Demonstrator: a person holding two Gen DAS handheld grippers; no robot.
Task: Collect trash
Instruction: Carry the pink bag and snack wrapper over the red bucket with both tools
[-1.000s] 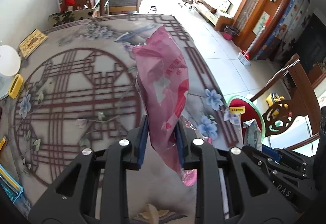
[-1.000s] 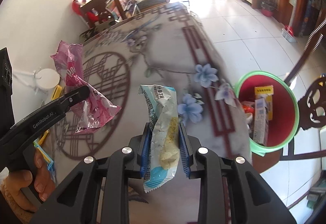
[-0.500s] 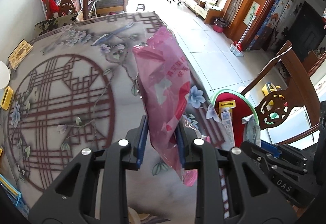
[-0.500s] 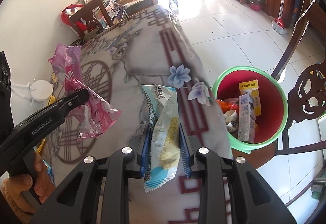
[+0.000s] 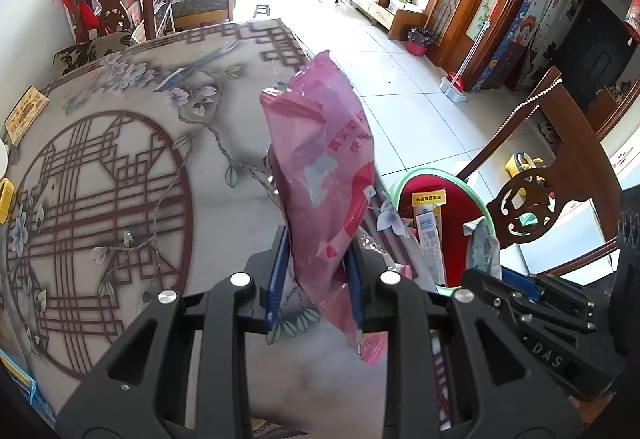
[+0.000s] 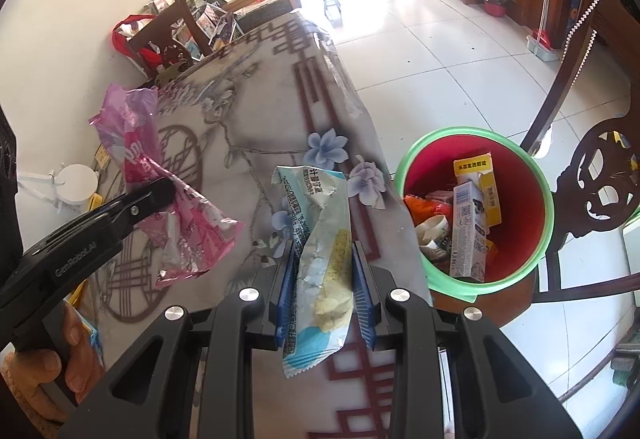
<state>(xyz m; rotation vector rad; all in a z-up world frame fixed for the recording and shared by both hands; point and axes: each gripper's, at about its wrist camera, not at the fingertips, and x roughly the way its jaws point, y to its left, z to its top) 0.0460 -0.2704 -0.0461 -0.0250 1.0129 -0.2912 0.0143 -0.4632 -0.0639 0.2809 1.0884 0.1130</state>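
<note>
Two close, downward wrist views over table (image 5: pixel 120 167), sharing bin (image 6: pixel 476 283)

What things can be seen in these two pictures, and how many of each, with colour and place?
pink wrapper: one, pink, held up over the table
pale blue wrapper: one, pale blue and white, held up near the table edge
bin: one, green rim, red inside, on the floor beside the table, with cartons and other trash in it
table: one, grey cloth with dark red lattice and flowers
wooden chair: one, dark brown, beside the bin
white round object: one, far side of the table
left gripper: one, black, blue pads, shut on the pink wrapper
right gripper: one, black, blue pads, shut on the pale blue wrapper
hand: one, on the left gripper's handle
</note>
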